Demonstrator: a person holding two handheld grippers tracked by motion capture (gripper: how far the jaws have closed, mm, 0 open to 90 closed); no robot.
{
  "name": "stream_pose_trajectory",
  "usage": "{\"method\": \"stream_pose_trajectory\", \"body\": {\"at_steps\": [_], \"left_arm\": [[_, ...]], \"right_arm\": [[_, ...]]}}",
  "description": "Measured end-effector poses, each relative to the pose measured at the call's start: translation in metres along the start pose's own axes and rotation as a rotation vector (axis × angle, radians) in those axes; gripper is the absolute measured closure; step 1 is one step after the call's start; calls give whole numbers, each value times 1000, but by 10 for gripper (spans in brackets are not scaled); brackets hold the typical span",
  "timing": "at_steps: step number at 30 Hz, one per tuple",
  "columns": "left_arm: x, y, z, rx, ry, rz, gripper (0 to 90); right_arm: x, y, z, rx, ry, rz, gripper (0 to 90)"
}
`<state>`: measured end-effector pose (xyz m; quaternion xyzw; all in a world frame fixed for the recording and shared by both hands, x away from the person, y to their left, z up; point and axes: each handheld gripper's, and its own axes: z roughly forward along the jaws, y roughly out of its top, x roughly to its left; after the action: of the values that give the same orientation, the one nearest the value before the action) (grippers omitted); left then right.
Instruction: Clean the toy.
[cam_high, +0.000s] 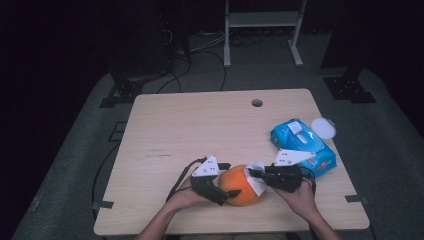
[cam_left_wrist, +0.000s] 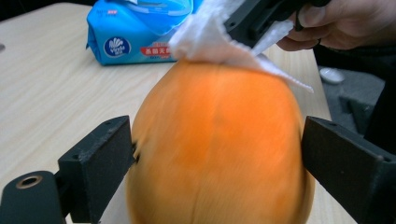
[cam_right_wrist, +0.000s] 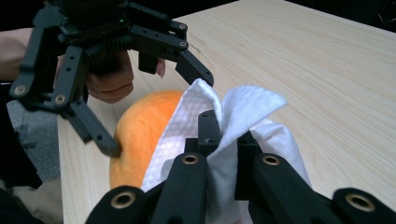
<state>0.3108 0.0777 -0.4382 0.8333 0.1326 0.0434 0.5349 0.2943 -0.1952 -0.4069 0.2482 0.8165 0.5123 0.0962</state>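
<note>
On the near part of the worktop (cam_high: 170, 130), the left claw (cam_high: 226, 182) straddles an orange fruit (cam_high: 241, 185). The left gripper view shows what the high view cannot: its jaws stand wide at either flank of the fruit, the left pad at the skin, the right just beside it, not visibly pressing. The right claw (cam_high: 253, 173) is clamped on a white wipe (cam_right_wrist: 224, 135) lying against the fruit's top. Farther right lies a blue wipes pack (cam_high: 303, 145), with a white lid (cam_high: 323, 128) beside it.
</note>
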Motion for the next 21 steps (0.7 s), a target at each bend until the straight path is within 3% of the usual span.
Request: {"method": "stream_pose_trajectory", "body": {"at_steps": [5, 13, 21], "left_arm": [[4, -9, 1, 22, -44, -32, 87], [6, -11, -1, 19, -43, -29, 146], [0, -5, -2, 10, 1, 3, 338]], "right_arm": [[-4, -3, -5, -1, -2, 16, 856], [-5, -3, -4, -1, 1, 28, 856], [-1, 3, -4, -7, -18, 13, 858]]}}
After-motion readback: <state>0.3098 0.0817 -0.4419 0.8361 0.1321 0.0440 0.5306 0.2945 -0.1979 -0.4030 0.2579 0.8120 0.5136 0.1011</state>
